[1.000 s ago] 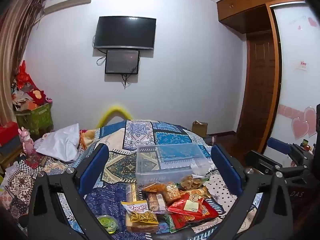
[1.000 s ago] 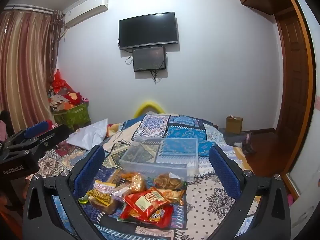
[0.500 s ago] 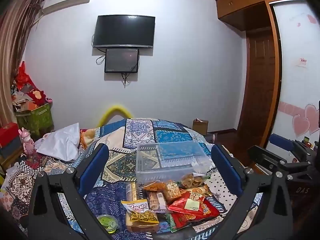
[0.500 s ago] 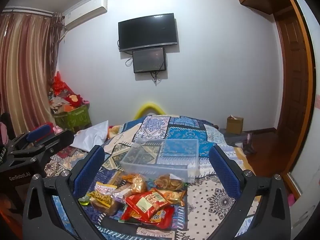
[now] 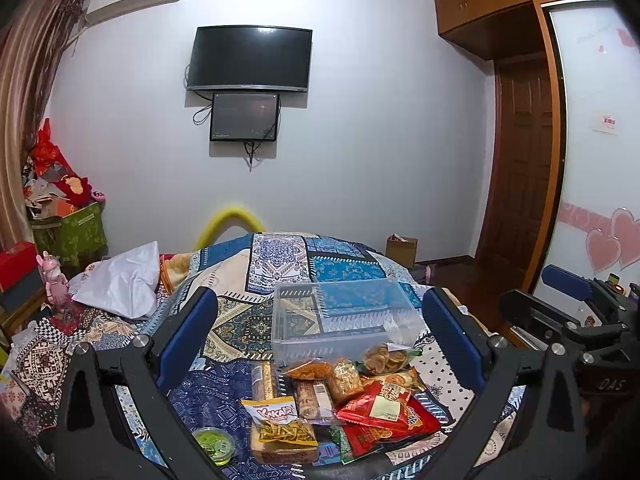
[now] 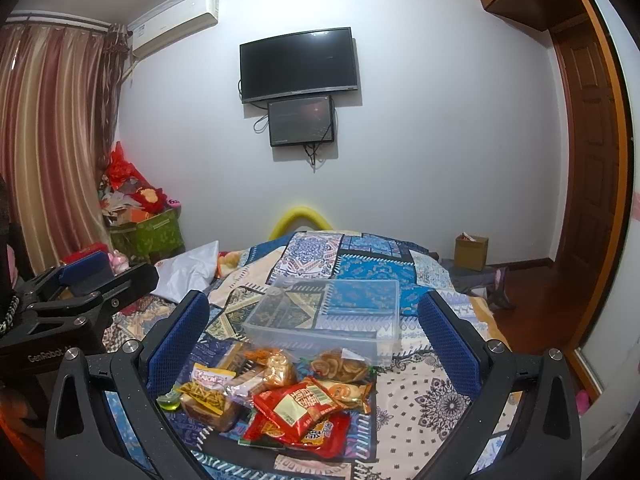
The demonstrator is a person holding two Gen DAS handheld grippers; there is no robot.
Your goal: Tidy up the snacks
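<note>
A pile of snack packets lies on the patterned bed cover in front of a clear plastic box (image 5: 344, 316) (image 6: 324, 316) that holds nothing. The pile includes red packets (image 5: 380, 404) (image 6: 296, 404), a yellow Kakaka packet (image 5: 276, 420) (image 6: 208, 380), clear bags of chips (image 5: 384, 360) (image 6: 340, 364) and a small green cup (image 5: 214, 444) (image 6: 170, 402). My left gripper (image 5: 320, 328) is open and empty, held above the pile. My right gripper (image 6: 312, 328) is open and empty too, to the right of the left one.
A white cloth (image 5: 120, 280) lies on the bed's left side. A green bin of red items (image 6: 148, 232) stands by the curtain. A cardboard box (image 6: 471, 251) sits on the wooden floor near the door. A TV (image 5: 250, 60) hangs on the wall.
Both grippers have shifted only slightly, and the scene sits marginally differently in each view. Nothing on the bed has moved.
</note>
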